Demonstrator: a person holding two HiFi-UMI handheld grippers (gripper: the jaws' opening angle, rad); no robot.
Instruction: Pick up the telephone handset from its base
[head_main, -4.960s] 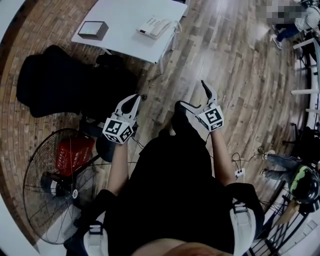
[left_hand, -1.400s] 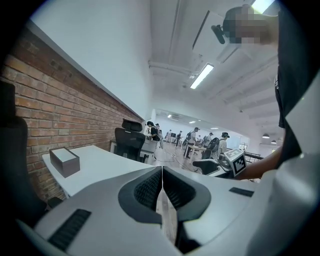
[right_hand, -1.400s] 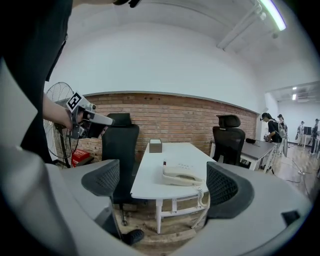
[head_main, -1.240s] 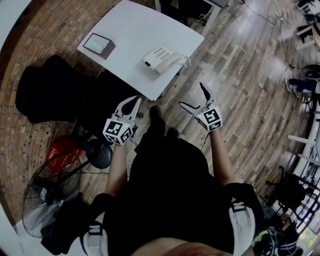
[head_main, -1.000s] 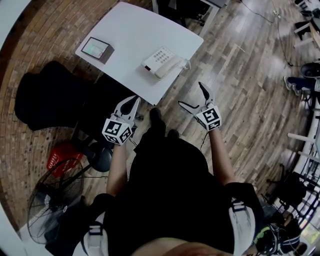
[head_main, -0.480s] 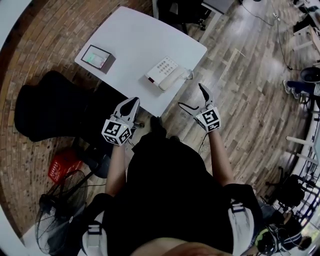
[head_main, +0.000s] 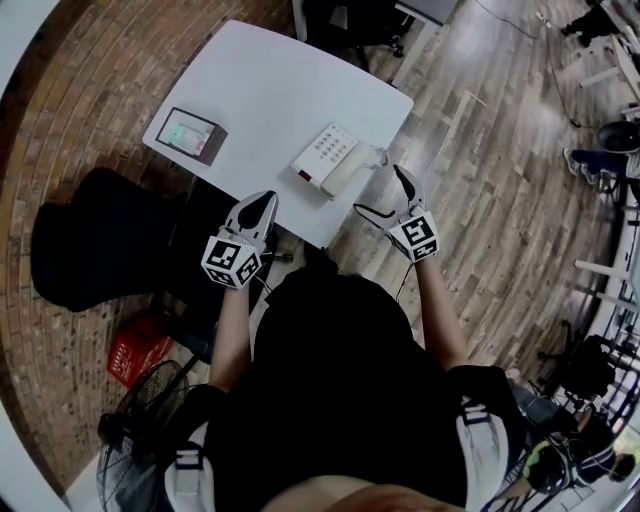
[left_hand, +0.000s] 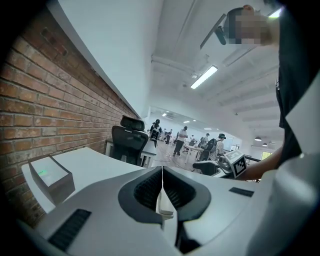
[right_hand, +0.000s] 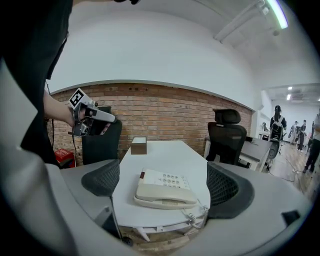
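Desk (head_main: 270, 90), white: 1.
Telephone (head_main: 322, 152), cream, at the desk's near edge: 1, with 1 handset (head_main: 347, 176) lying on it.
Box (head_main: 185, 135), small, green-lit top, near the desk's left corner: 1.
Tools: 2, namely the left tool (head_main: 258, 205) and the right tool (head_main: 380, 192).
Office chairs, black, at the desk's edges: 2 (right_hand: 97, 145) (right_hand: 227, 135).
Crate (head_main: 135, 355), red, on the floor: 1.
Fan (head_main: 135, 460), on the floor: 1.

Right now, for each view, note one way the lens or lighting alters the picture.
Head view: fisheye bows the floor planks. Left gripper view: the ceiling strip light blows out; corners go black. Right gripper view: the brick wall arches; the telephone is sharp.
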